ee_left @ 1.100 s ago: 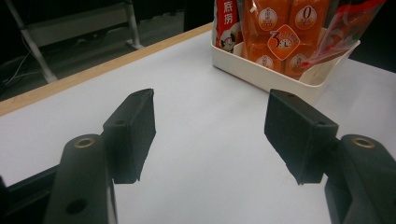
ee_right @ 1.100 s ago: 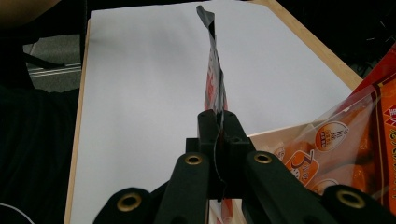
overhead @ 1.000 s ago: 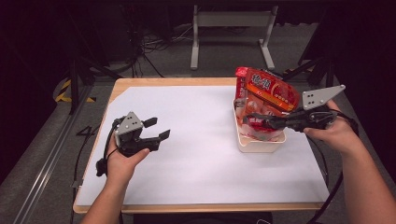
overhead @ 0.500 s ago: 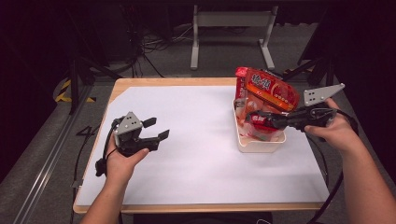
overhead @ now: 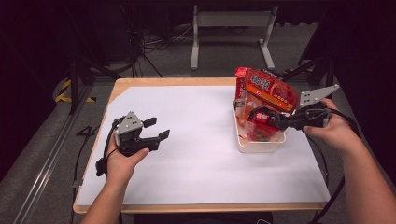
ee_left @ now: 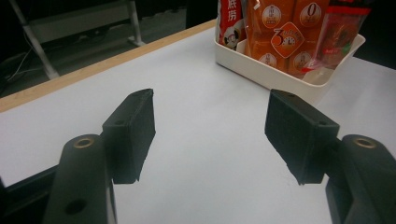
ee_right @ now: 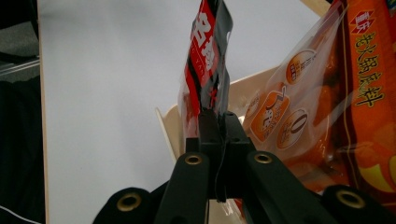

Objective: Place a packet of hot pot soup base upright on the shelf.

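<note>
White table (overhead: 196, 163); right claw (ee_right: 217, 122) level, pinching red packet (ee_right: 207, 60).

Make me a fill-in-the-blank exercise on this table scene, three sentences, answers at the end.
1. The right claw is shut on the edge of a red and black ____ that rises out of the cream bin.
2. The left claw hovers over the white table with its jaws ____ and nothing between them.
3. A big orange bag stands inside the ____.

Missing words: packet; open; bin
</note>
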Demonstrator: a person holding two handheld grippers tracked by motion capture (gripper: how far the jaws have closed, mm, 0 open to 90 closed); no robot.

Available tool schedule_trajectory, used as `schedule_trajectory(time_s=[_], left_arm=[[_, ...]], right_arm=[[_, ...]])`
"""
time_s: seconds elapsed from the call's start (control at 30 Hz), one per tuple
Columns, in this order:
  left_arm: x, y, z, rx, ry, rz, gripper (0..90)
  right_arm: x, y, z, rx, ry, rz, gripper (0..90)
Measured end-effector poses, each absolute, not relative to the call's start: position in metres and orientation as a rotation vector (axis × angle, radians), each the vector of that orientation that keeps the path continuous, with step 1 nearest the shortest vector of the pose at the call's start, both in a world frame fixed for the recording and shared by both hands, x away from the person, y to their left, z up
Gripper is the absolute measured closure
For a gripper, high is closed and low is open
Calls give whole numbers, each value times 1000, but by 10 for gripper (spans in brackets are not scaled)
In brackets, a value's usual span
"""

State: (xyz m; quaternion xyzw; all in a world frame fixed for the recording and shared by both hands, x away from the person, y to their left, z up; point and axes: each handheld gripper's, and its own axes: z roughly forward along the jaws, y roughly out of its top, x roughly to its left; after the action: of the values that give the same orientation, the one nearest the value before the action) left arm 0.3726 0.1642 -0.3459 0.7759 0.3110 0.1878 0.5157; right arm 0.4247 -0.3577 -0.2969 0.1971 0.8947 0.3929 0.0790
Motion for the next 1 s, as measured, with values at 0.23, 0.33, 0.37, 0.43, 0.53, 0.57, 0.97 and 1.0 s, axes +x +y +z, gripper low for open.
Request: schedule_trajectory(time_s=[0.23,0.33,0.37,0.43,0.53,0.57,0.97,1.0], left_arm=[[373,165,-345,1862,745,455,344],[372,166,-345,1857,747,456,344],[372,166,-345,1855,748,456,344],[373,167,-345,1858,748,457,345],[372,166,-345,1857,748,458,345],[372,166,-345,1858,746,459,345],[372,166,-345,1859,750,460,345],[372,167,-345,1859,751,461,345]], right_arm=[[426,-347,-296,564,2692,1082,900],[424,-349,-291,555,2704,1083,900],[424,-350,-289,550,2706,1068,900],[423,-353,-285,561,2714,1020,900],[423,-358,-281,581,2717,968,900],[423,-359,-281,586,2718,959,900],[434,-347,-301,564,2683,842,898],[434,-344,-304,545,2692,806,897]])
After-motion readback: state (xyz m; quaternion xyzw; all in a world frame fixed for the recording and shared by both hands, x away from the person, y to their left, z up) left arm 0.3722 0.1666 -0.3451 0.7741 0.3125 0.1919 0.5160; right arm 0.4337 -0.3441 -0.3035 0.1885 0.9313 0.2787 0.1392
